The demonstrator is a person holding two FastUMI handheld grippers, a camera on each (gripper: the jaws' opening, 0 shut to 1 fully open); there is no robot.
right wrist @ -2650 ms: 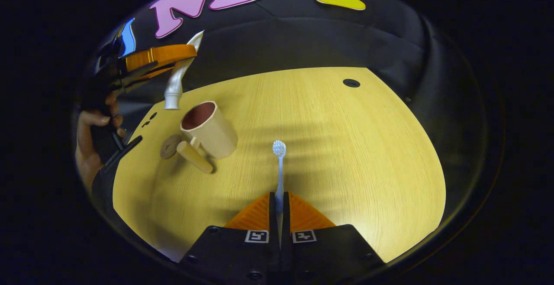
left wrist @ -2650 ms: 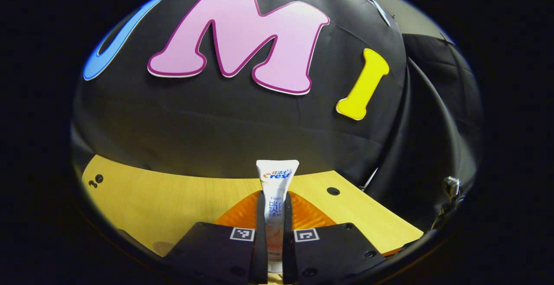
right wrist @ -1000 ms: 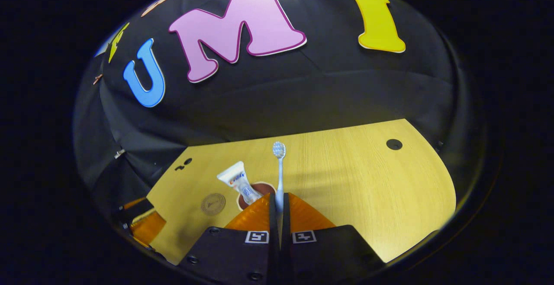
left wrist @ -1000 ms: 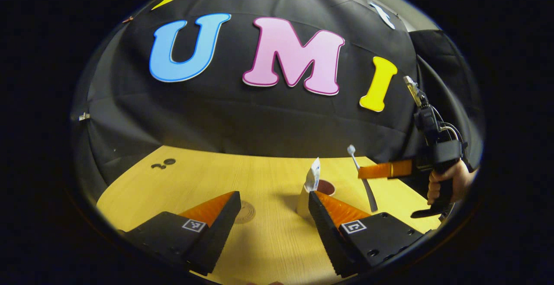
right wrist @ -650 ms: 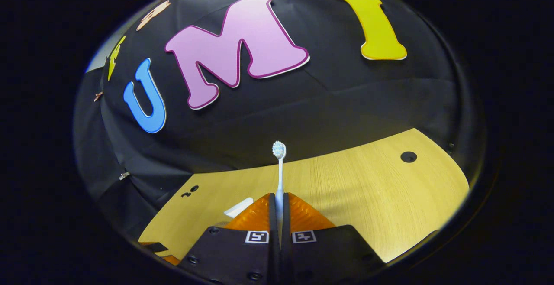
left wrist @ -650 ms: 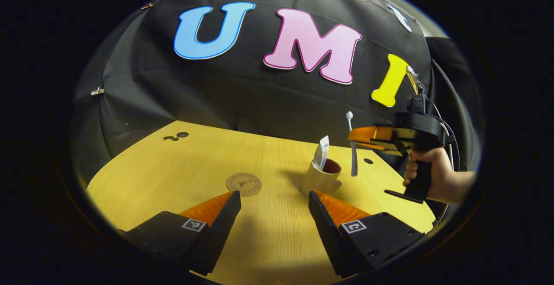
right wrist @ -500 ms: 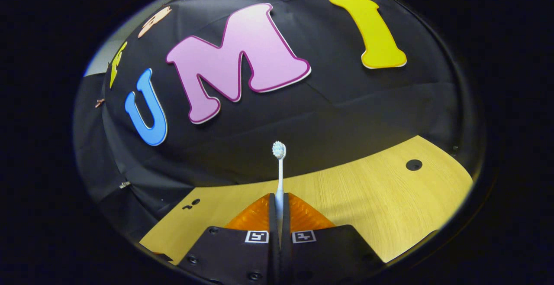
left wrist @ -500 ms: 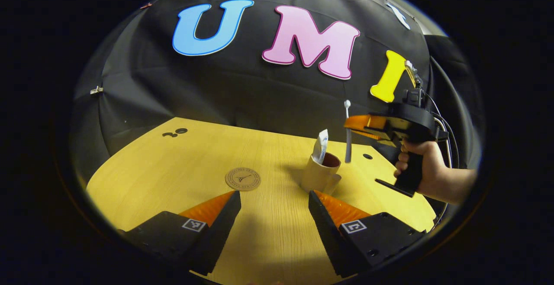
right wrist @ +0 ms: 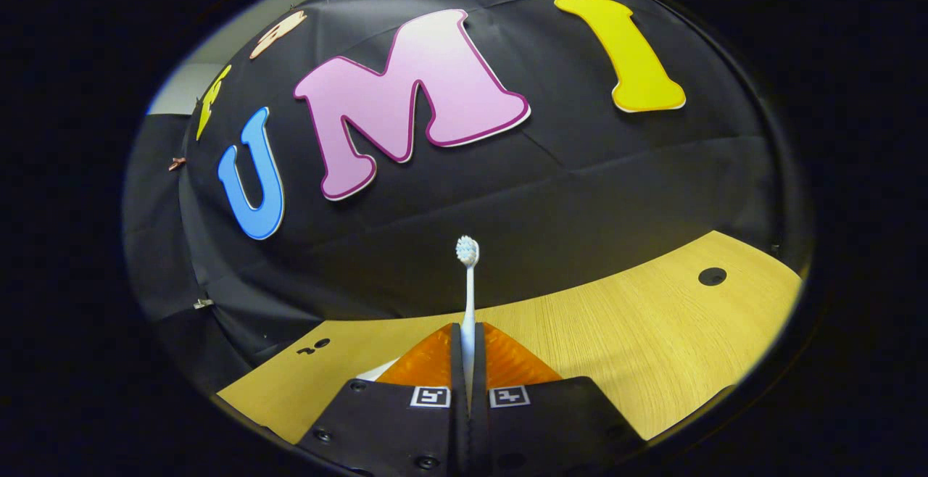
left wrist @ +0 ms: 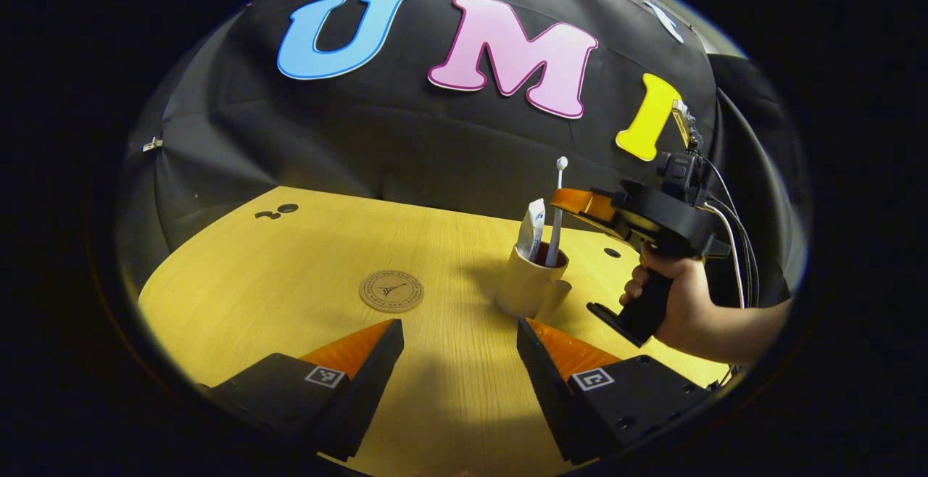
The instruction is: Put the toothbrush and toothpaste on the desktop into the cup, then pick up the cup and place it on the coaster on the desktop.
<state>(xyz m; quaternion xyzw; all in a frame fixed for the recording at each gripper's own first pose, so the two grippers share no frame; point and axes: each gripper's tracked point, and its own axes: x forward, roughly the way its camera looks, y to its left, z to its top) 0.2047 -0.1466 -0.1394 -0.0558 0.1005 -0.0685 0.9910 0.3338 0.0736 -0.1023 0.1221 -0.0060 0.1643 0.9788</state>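
Observation:
In the left gripper view a beige cup (left wrist: 527,286) stands on the wooden desktop (left wrist: 304,259), with the white toothpaste tube (left wrist: 531,227) upright inside it. The white toothbrush (left wrist: 555,209) stands with its lower end in the cup and its head up. My right gripper (left wrist: 573,200), held by a hand (left wrist: 670,303), is shut on the toothbrush just above the cup. In the right gripper view the toothbrush (right wrist: 468,285) rises from between the closed fingers of my right gripper (right wrist: 468,339). My left gripper (left wrist: 457,339) is open and holds nothing, low in front of the cup.
A round brown coaster (left wrist: 391,291) lies flat on the desktop left of the cup. Small dark holes (left wrist: 278,211) mark the desktop's far left, and another hole (right wrist: 712,276) sits near the right edge. The black cloth wall closes off the back.
My right gripper has moved left and down, lowering the toothbrush from beside the cup into it. My left gripper has stayed open and almost still.

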